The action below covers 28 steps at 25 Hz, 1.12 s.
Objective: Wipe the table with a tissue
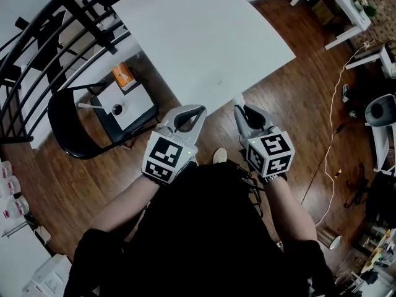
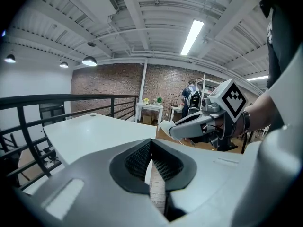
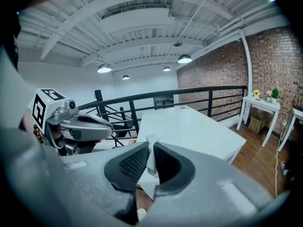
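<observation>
The white table (image 1: 204,36) spreads out ahead of me, bare. My right gripper (image 1: 241,108) hovers just off its near edge, shut on a small white tissue (image 1: 238,98). In the right gripper view the tissue (image 3: 152,142) sticks up between the pressed jaws of the right gripper (image 3: 151,154), with the table (image 3: 189,126) beyond. My left gripper (image 1: 197,112) is level beside it, also short of the table edge, shut with nothing in it. The left gripper view shows the left gripper (image 2: 151,148) with its pads together, and the right gripper (image 2: 189,125) carrying the tissue (image 2: 165,126).
A black chair (image 1: 68,125) holding a white box (image 1: 127,104) and an orange item (image 1: 122,75) stands left of the table. A black railing (image 1: 55,30) runs along the far left. A white cord (image 1: 331,135) lies on the wooden floor at right, near small white tables (image 1: 346,5).
</observation>
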Available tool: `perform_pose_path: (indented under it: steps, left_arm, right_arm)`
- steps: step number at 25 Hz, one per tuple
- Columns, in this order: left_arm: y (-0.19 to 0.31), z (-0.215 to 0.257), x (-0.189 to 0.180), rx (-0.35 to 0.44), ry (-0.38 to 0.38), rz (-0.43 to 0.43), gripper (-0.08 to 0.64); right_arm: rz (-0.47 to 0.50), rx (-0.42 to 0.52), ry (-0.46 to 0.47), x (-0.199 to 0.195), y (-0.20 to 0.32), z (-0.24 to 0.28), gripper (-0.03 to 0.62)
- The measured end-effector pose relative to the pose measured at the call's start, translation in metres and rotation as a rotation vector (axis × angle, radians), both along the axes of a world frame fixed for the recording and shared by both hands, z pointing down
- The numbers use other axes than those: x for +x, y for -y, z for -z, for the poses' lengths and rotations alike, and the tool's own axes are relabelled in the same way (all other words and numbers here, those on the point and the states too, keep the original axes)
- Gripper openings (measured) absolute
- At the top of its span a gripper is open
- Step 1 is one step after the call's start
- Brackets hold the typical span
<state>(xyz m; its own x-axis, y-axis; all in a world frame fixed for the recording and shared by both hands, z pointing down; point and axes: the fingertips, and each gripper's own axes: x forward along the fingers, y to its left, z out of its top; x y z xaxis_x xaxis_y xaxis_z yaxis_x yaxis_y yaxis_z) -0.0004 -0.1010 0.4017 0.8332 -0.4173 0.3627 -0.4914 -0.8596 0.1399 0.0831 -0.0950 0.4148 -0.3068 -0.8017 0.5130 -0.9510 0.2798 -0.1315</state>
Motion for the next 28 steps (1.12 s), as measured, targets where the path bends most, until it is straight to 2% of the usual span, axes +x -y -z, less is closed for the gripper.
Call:
perform_pose_path:
  steps: [5,11,28]
  left_arm:
    - [0.008,-0.008,0.001,-0.018,0.016,0.01,0.013]
    - [0.017,-0.022,0.018,-0.033,0.042,0.044,0.013]
    - [0.062,-0.072,0.045,-0.141,0.131,0.164,0.013]
  right_arm:
    - [0.009,-0.033,-0.011,0.005,0.015,-0.016,0.018]
    - [0.054,-0.079,-0.013,0.022,0.031,-0.044,0.018]
    - [0.199,-0.288,-0.007,0.034,0.088,-0.146,0.018]
